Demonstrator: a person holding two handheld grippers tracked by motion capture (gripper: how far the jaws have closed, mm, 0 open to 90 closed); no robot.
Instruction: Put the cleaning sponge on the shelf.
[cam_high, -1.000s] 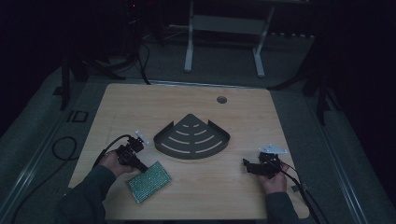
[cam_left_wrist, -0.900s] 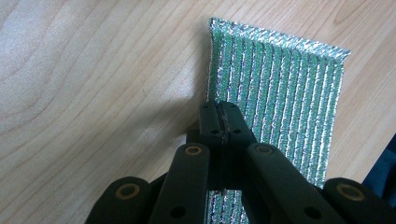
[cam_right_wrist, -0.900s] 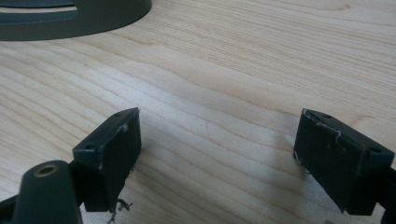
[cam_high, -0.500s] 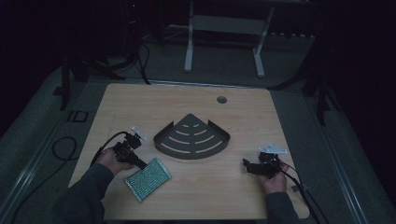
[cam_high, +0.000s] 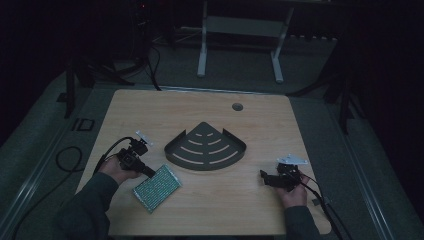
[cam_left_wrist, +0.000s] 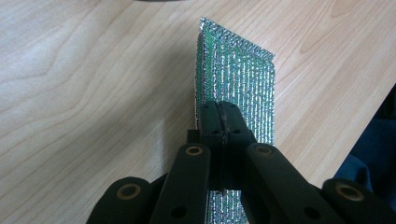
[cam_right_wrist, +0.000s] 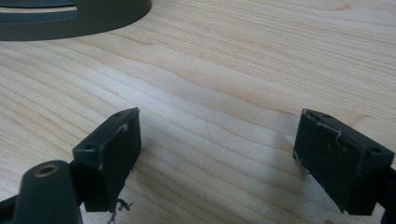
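A green and silver mesh scouring pad (cam_high: 157, 187) lies at the front left of the wooden table (cam_high: 150, 110). My left gripper (cam_high: 149, 173) is shut on its near edge. In the left gripper view the black jaws (cam_left_wrist: 219, 109) pinch the pad (cam_left_wrist: 238, 79), which tilts up from the wood on one side. A dark grey quarter-round corner shelf (cam_high: 206, 147) with curved slots sits in the middle of the table. My right gripper (cam_high: 263, 177) rests at the front right, open, with bare wood between its pads (cam_right_wrist: 217, 140). The shelf's rim (cam_right_wrist: 70, 18) shows far ahead of it.
A round cable hole (cam_high: 237, 106) sits near the table's far edge. Cables trail off the table from both grippers, the left one (cam_high: 70, 157) looping over the floor. White frame legs (cam_high: 202, 45) stand on the floor beyond the table. The room around is dark.
My left gripper has risen a little with the pad's edge pinched in it, and the pad has shifted slightly with it. The right gripper has stayed put.
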